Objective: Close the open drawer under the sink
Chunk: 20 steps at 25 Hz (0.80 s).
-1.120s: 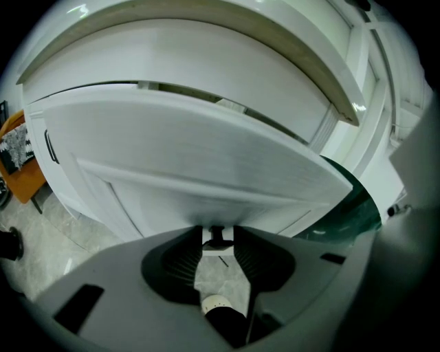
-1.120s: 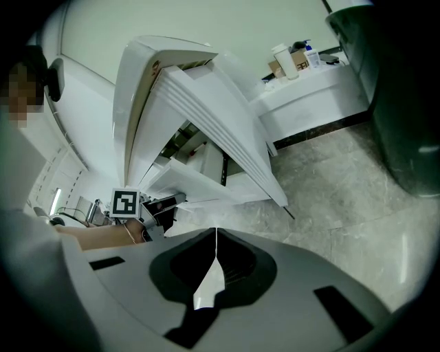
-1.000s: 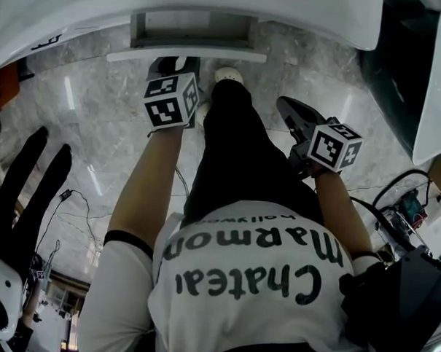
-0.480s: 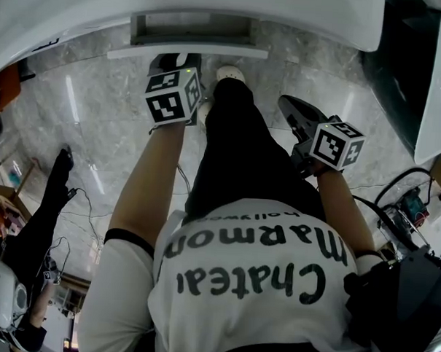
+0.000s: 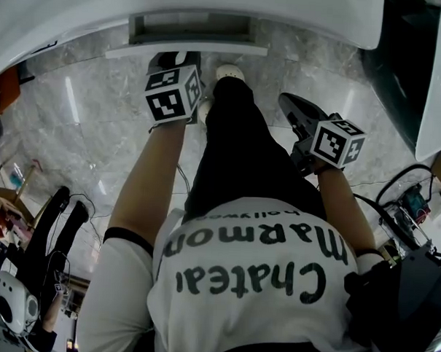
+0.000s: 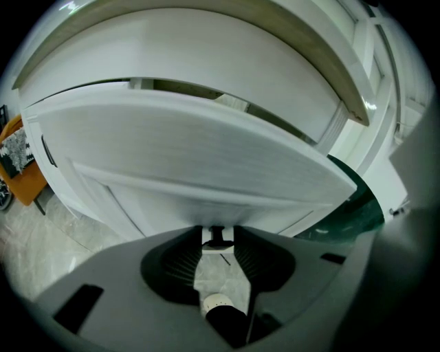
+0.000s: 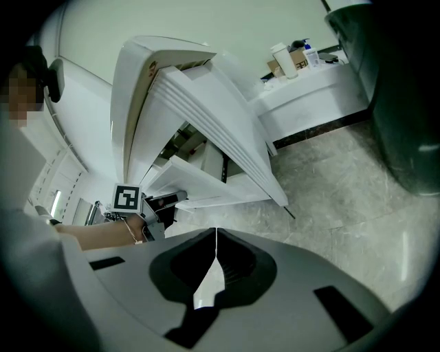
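- Under the white sink counter (image 5: 82,9), the drawer (image 5: 188,50) is standing pulled out over the marble floor (image 5: 98,130), its front facing the person.
- The left gripper (image 5: 171,60) is hovering right at the drawer's front, low near its bottom edge. Its jaws are parted with nothing gripped between them; whether the tips are touching the panel is unclear.
- The right gripper (image 5: 289,109) is hanging off to the side, well apart from the drawer, jaws pressed together and empty.
- The closing step is seemingly just beginning. The next move is calling for a straight, level push on the front until it is sitting flush with the cabinet.
- The drawer's front is showing as a broad white panel with fine horizontal ribbing.
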Motion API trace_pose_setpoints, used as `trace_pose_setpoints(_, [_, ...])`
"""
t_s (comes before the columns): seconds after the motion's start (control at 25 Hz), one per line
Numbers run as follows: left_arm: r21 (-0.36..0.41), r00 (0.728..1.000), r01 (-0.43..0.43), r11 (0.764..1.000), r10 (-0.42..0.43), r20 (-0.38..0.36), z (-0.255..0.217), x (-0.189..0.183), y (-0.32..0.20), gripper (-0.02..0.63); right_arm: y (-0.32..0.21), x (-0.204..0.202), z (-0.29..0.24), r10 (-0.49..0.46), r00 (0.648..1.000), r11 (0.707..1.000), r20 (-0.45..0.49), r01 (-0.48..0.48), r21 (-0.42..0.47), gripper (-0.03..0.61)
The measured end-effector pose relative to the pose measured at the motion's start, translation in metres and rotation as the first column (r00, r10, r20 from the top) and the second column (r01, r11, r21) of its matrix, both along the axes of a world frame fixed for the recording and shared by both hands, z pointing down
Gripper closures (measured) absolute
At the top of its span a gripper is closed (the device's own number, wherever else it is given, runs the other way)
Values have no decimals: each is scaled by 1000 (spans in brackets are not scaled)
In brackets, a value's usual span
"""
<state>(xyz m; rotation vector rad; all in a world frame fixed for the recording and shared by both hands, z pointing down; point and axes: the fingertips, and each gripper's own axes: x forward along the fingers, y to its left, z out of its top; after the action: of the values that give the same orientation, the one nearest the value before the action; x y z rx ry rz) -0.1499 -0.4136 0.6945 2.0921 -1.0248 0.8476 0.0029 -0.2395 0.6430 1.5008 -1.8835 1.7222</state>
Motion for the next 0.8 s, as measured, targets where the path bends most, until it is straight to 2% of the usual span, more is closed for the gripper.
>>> trace_pose_setpoints(0.8, [20,1000,10,1000,-10,0,-4,0,-3,472,-2,-2,-3,9,1000,1000,12,-9,5,566])
